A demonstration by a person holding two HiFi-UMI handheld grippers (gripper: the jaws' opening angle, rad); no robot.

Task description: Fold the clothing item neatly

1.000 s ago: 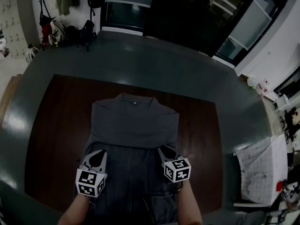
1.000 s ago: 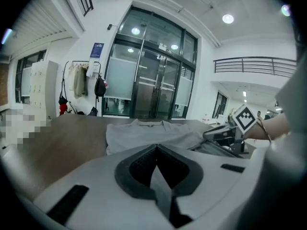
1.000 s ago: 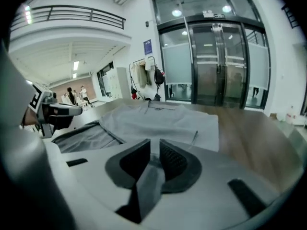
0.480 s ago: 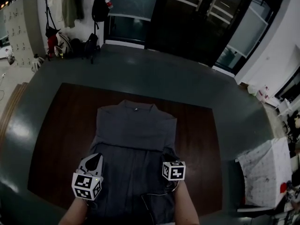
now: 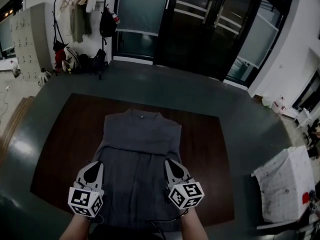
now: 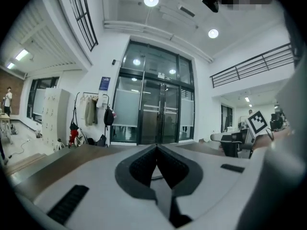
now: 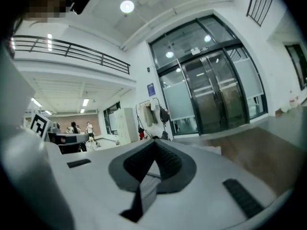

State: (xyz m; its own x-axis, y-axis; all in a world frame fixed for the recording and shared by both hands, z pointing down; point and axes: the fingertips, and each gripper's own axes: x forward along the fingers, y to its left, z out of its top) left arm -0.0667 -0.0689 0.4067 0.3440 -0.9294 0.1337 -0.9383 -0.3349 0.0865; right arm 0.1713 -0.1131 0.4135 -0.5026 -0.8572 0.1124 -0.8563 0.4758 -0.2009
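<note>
While left tool [image 5: 95, 164] and right tool [image 5: 168, 161] pinch garment [image 5: 141, 134], both level

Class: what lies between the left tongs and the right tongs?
In the head view, the grey shirt spans that stretch; left tongs grip it, right tongs have just closed on it.
</note>
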